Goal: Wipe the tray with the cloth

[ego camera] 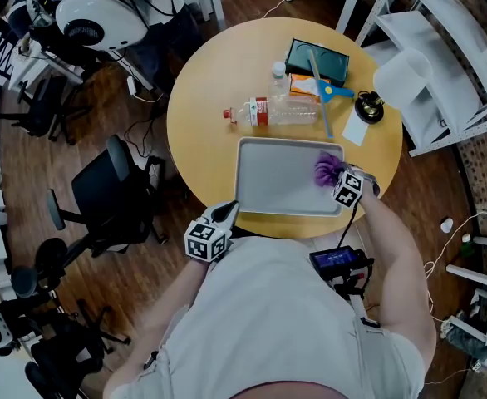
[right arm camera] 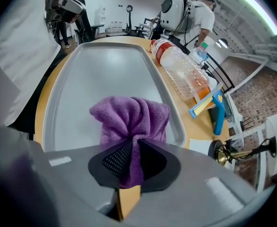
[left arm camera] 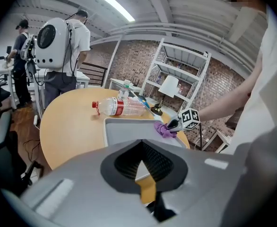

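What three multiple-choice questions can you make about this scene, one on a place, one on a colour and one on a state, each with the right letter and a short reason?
1. Where does the plastic bottle lie?
A. On the table, beyond the tray
B. Inside the tray
C. On the floor

2. What colour is the cloth?
A. Yellow
B. Purple
C. White

3. What is the state of the right gripper?
A. Open and empty
B. Shut on the cloth
C. Shut on the plastic bottle

Answers:
1. A, as the head view shows the bottle on its side on the wood past the tray's far edge.
2. B, as it is purple in all three views.
3. B, as the right gripper view shows the cloth pinched between the jaws.
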Tool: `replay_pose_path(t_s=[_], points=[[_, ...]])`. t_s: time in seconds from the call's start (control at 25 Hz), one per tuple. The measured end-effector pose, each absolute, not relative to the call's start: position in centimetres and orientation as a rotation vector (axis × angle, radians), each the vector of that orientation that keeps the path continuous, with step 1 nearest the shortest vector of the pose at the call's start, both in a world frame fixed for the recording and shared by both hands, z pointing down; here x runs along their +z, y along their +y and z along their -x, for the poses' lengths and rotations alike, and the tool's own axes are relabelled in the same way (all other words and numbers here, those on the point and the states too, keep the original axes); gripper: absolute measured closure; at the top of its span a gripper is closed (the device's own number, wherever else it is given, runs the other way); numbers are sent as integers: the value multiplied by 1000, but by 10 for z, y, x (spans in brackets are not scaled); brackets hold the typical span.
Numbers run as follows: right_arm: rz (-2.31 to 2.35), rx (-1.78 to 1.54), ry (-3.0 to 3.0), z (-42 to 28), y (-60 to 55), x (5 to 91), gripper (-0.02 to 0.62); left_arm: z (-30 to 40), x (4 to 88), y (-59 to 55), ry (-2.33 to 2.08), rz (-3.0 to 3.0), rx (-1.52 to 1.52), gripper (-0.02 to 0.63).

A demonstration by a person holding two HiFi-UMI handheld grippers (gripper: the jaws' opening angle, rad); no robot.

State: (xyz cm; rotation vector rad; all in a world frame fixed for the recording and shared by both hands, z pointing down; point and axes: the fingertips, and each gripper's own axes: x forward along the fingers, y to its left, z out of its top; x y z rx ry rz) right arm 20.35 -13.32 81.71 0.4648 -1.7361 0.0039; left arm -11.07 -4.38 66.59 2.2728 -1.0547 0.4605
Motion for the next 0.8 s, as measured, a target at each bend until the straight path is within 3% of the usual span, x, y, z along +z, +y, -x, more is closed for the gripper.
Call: replay_pose_path(t_s=[0.24, 0.8], points=[[-470, -61, -1813, -182, -157, 811, 557, 121, 667, -40, -1084, -2240, 471, 606], [-295, -176, -1985, 8, -196, 813, 560, 174, 667, -7, -1314, -2075, 423, 606]])
